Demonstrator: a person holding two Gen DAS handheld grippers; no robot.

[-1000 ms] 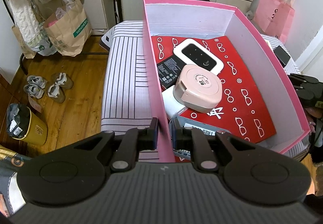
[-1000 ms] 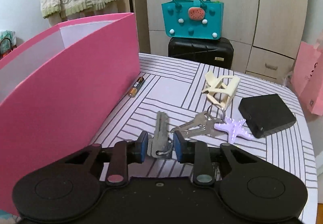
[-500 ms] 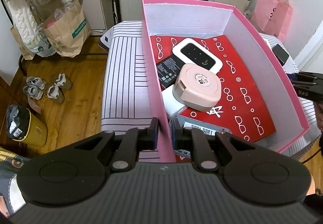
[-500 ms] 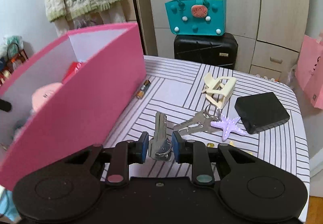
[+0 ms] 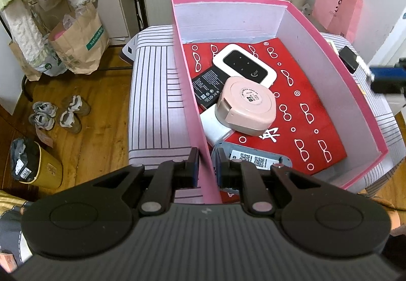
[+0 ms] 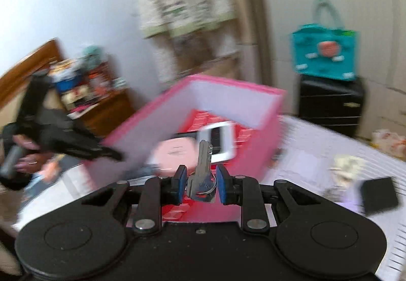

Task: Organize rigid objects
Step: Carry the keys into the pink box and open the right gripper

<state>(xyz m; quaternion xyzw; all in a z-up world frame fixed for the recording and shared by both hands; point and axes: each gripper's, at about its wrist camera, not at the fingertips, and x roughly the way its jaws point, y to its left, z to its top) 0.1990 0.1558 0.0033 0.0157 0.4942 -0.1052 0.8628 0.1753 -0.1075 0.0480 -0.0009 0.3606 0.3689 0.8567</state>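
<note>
While left tongs (image 5: 206, 169) stay clamped on the pink cardboard box's (image 5: 365, 113) near wall, right tongs (image 6: 200, 183) have lifted the silver metal key (image 6: 203, 169) off the bench; box deposit pending.

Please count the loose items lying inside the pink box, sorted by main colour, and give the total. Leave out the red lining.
White: 2, the router and the block
Black: 1, the battery
Pink: 1, the round case
Grey: 1, the labelled device
Total: 5
</note>
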